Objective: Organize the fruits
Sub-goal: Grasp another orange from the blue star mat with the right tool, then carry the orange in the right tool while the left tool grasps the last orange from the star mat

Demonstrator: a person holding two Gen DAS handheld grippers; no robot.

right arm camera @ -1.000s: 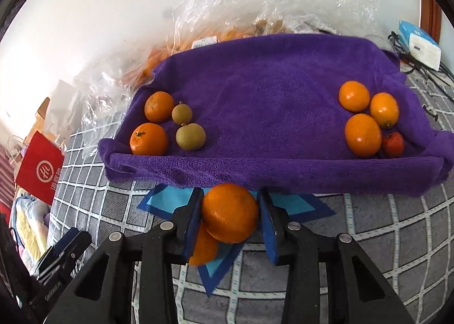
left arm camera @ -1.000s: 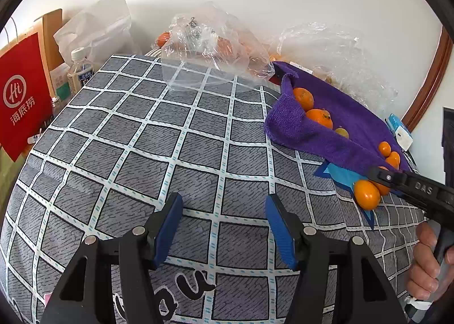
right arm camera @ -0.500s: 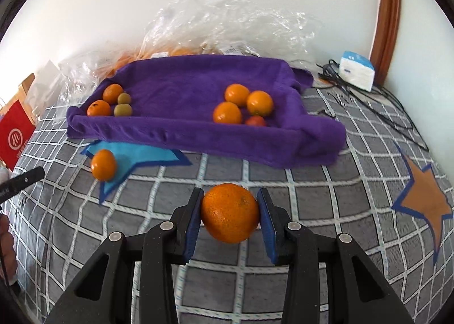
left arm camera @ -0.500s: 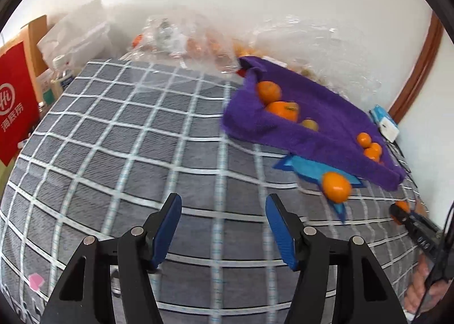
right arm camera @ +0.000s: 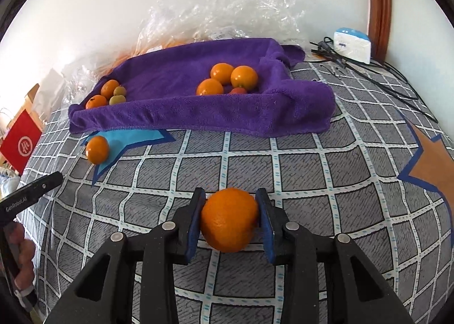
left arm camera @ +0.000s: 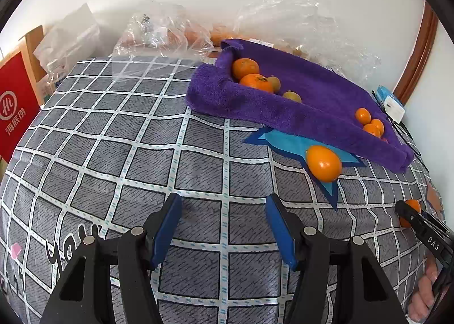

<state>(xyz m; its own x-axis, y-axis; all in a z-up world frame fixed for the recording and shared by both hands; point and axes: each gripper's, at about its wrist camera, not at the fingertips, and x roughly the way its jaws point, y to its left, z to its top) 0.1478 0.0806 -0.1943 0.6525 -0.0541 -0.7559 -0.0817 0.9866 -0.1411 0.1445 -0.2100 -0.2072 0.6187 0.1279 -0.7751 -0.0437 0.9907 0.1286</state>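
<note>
My right gripper (right arm camera: 229,210) is shut on an orange (right arm camera: 228,219), held low over the grey checked cloth, well in front of the purple towel tray (right arm camera: 198,117). It shows in the left wrist view too (left arm camera: 408,212). The tray holds oranges and two small green fruits (right arm camera: 117,96) at its left end and several oranges (right arm camera: 227,78) at its right. A loose orange (right arm camera: 97,149) lies on a blue star patch before the tray; it shows in the left wrist view (left arm camera: 323,163). My left gripper (left arm camera: 222,227) is open and empty above the cloth.
Clear plastic bags (right arm camera: 221,12) with more fruit lie behind the tray by the wall. A white box (right arm camera: 351,44) and black cables (right arm camera: 369,74) sit at the right. A red bag (left arm camera: 15,108) stands at the left edge.
My right gripper has pulled back from the tray with the orange, away from the blue star. The left gripper swung right and moved closer to the loose orange.
</note>
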